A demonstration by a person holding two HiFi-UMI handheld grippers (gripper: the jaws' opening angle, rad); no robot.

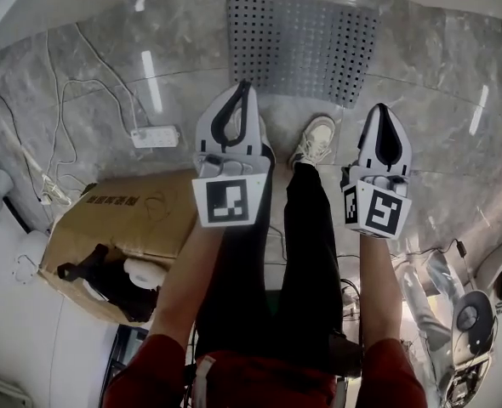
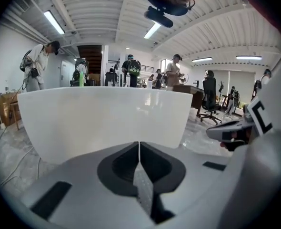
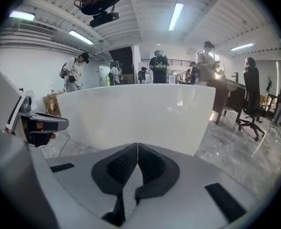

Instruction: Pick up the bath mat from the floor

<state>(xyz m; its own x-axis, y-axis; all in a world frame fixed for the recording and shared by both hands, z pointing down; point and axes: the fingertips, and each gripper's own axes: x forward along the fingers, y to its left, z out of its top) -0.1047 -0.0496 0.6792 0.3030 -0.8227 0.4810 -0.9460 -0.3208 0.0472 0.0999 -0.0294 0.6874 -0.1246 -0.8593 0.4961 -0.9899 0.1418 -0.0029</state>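
Your left tool (image 1: 243, 86) and right tool (image 1: 382, 109) are each pressed together, pinching nothing. The grey perforated bath mat (image 1: 302, 45) lies flat on the marble floor (image 1: 430, 75), beyond both tips. The cardboard box (image 1: 132, 215) carries print too blurred to read.

Open office-like lab hall: beyond the white curved panel (image 3: 135, 113), standing people (image 3: 158, 66), a black swivel office chair (image 3: 249, 101), long ceiling strip lights (image 3: 177, 14); polished grey marble floor (image 3: 235, 151) below.
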